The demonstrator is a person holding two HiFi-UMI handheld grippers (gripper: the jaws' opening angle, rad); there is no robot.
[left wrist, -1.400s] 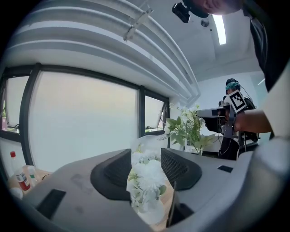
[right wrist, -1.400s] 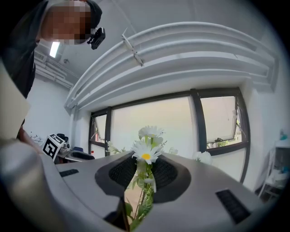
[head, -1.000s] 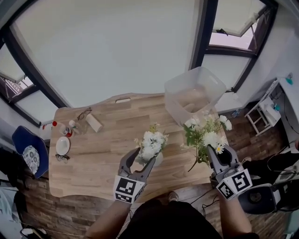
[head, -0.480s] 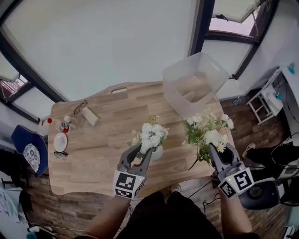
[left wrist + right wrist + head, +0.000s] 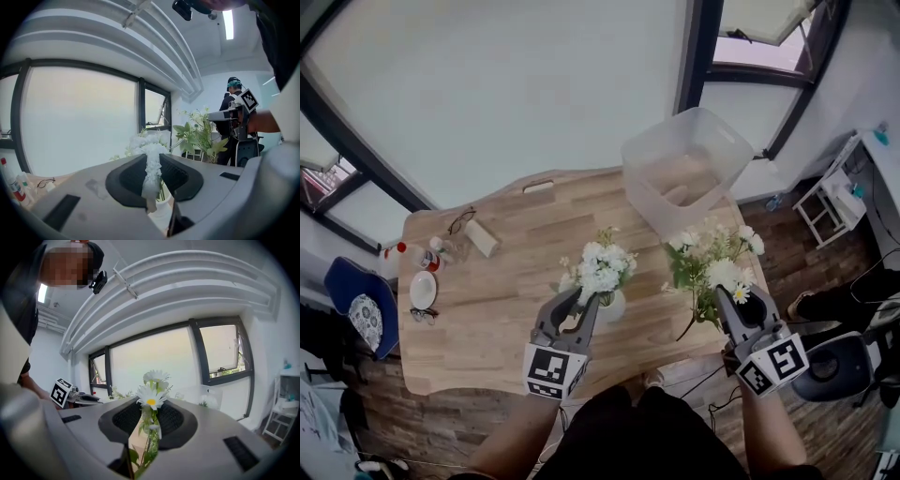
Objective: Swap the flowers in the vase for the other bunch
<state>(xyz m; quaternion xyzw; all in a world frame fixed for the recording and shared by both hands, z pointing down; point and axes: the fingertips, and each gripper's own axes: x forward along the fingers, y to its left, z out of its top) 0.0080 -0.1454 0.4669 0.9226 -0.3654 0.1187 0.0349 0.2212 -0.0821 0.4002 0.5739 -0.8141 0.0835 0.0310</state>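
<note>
Near table edge [image 5: 469, 375], left tool [image 5: 583, 302] clamping white flowers [image 5: 598, 267], right tool [image 5: 737, 300] holding daisies [image 5: 717, 264]

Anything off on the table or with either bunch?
Nothing spilled or damaged: small white vase upright on the wooden table; left tongs shut on its white flowers, right tongs on the daisy bunch. Clear plastic tub may overhang the far corner; unclear.

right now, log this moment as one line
left gripper: shut on white flowers in vase | right gripper: shut on daisy bunch beside vase | stage: white flowers not yet out
</note>
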